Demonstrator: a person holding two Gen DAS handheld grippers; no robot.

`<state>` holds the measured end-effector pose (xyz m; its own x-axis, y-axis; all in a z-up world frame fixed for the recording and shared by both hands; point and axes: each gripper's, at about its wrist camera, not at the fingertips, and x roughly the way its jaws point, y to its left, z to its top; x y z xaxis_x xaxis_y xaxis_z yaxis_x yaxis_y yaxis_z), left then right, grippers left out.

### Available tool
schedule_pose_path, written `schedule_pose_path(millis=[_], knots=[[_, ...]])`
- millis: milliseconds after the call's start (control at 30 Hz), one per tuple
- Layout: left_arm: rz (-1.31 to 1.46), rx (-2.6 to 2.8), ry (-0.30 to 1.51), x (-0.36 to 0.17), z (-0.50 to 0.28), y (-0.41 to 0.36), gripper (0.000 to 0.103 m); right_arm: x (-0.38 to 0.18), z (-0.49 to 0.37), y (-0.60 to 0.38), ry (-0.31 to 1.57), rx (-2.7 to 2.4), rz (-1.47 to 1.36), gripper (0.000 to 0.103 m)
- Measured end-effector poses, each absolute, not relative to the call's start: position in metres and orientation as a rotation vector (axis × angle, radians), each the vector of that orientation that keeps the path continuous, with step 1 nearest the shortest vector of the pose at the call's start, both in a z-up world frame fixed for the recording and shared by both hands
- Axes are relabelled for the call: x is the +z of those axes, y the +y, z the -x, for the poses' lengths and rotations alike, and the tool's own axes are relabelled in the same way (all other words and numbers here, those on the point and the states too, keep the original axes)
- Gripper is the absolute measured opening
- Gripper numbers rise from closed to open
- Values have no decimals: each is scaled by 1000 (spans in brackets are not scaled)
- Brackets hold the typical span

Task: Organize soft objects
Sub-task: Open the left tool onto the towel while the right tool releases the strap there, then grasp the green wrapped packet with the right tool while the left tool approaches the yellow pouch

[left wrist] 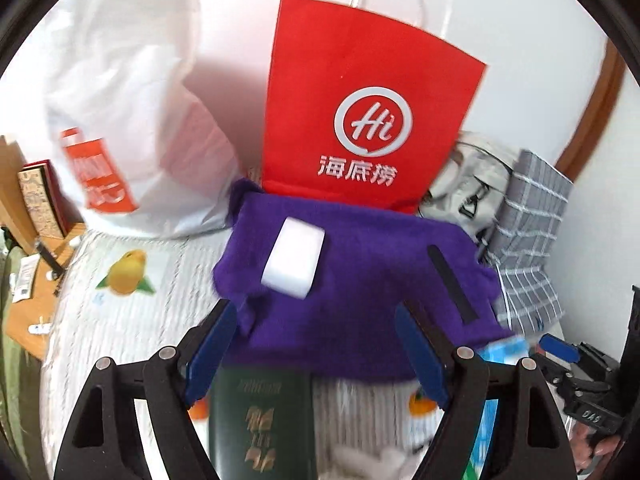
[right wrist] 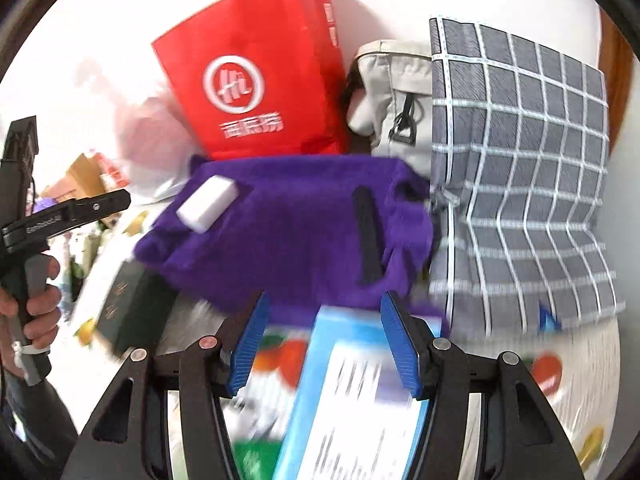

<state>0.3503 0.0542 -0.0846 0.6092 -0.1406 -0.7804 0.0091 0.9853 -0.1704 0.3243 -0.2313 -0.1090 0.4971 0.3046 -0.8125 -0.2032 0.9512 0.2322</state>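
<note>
A purple fleece cloth (left wrist: 360,280) lies spread on the white ribbed bedcover (left wrist: 132,332); it also shows in the right wrist view (right wrist: 288,232). A white sponge block (left wrist: 294,258) rests on it, seen too in the right wrist view (right wrist: 208,202), and so does a black strip (left wrist: 450,284), seen too in the right wrist view (right wrist: 366,236). My left gripper (left wrist: 316,352) is open at the cloth's near edge, above a dark green booklet (left wrist: 260,420). My right gripper (right wrist: 324,340) is open just short of the cloth, over a blue-and-white carton (right wrist: 352,392).
A red paper bag (left wrist: 360,108), a white plastic bag (left wrist: 132,120), a beige bag (right wrist: 392,92) and a grey checked fabric box (right wrist: 520,176) stand behind the cloth against the wall. A wooden bedside surface (left wrist: 36,280) with books lies at left.
</note>
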Motion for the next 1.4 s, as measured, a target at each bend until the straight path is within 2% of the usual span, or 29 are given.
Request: schedule_pose_path(millis=[200,500,833,1067,1100,1133,1233,1400], knots=[[141,-90,934,-72,-282,58,80,-91,-250,-234,960,326,-111,58],[192,-60,937,-90,-207,66,80,-122,-174,-229,1019,372,-88,57],[218,-29,967,-126,-165,81,80,-188,-179,-213,1126,409,-106,57],[246,-34,987,-137,-162,90,80,-204,-193,-206,1130,397,-95,57],[247,-37,990,-139,-162,89,80,-204,-194,-202,1123,398,-70,52],[251,-42,994,-141,-163,88,80,-204,-194,-197,1120,404,-43,40],[251,-49,1003,-145,-163,86,80,-203,-192,-193,1117,417,-9,26],[238,-51,1012,-151,-160,84,80,-193,-178,-203,1110,419,-48,25]])
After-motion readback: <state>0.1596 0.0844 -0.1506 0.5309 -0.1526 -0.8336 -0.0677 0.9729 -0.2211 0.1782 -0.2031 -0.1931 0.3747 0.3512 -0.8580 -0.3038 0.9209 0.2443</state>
